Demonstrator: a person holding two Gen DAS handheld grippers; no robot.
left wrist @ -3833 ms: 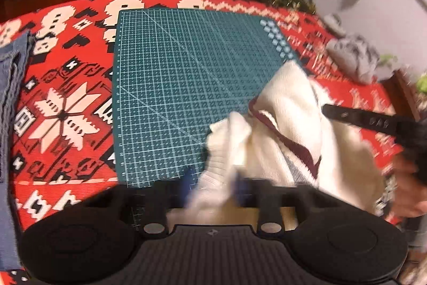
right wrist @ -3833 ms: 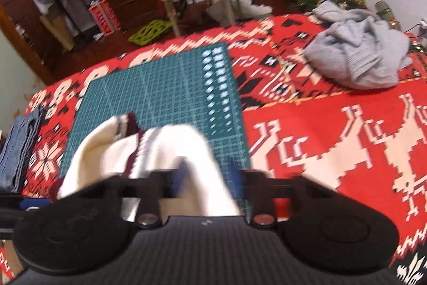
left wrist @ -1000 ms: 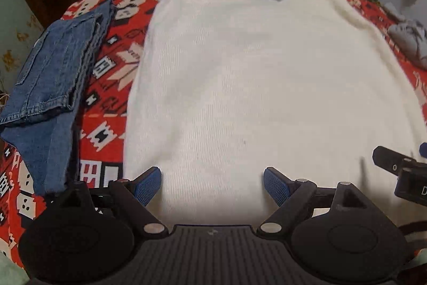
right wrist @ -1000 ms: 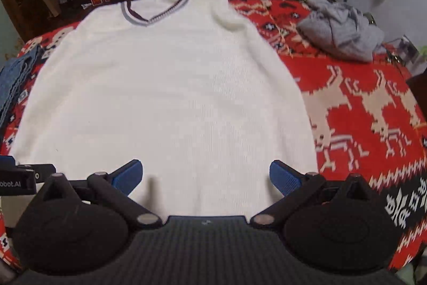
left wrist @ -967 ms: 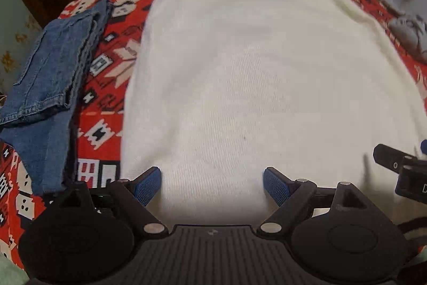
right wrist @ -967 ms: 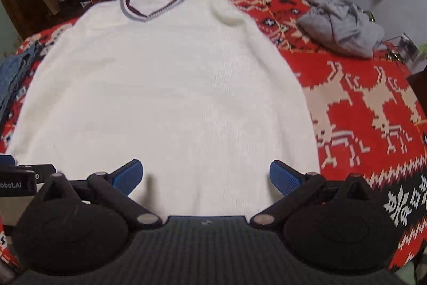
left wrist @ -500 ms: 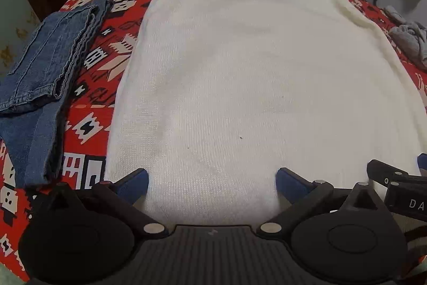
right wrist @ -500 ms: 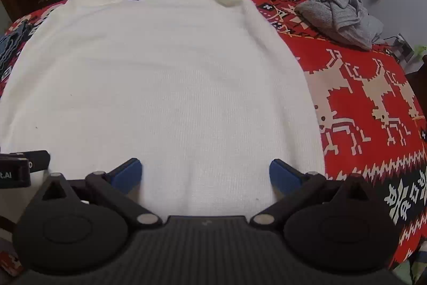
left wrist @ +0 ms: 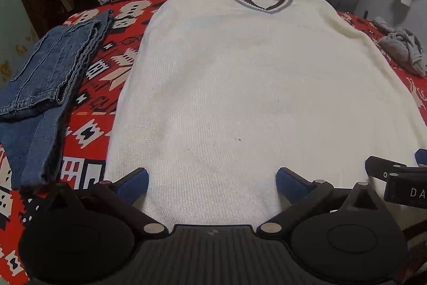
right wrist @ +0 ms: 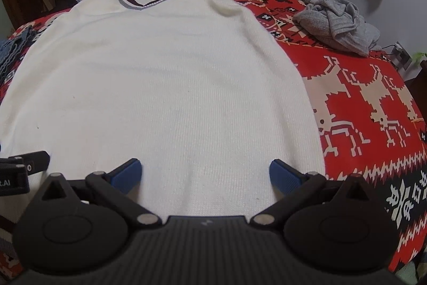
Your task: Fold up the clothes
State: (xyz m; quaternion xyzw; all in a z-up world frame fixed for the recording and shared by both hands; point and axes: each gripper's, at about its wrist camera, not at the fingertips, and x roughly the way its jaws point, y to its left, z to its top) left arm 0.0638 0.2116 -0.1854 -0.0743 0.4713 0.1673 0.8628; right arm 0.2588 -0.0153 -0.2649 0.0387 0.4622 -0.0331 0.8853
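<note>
The cream V-neck sweater (left wrist: 253, 87) lies flat, collar at twelve o'clock, likely spread for folding. Left gripper (left wrist: 212, 182) and right gripper (right wrist: 205, 175) hover wide open at its hem, holding nothing.

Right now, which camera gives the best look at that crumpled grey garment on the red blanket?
The right wrist view: the grey garment lies whole and unobstructed on the red patterned blanket. The left wrist view catches it only small and stretched at the right edge.
</note>
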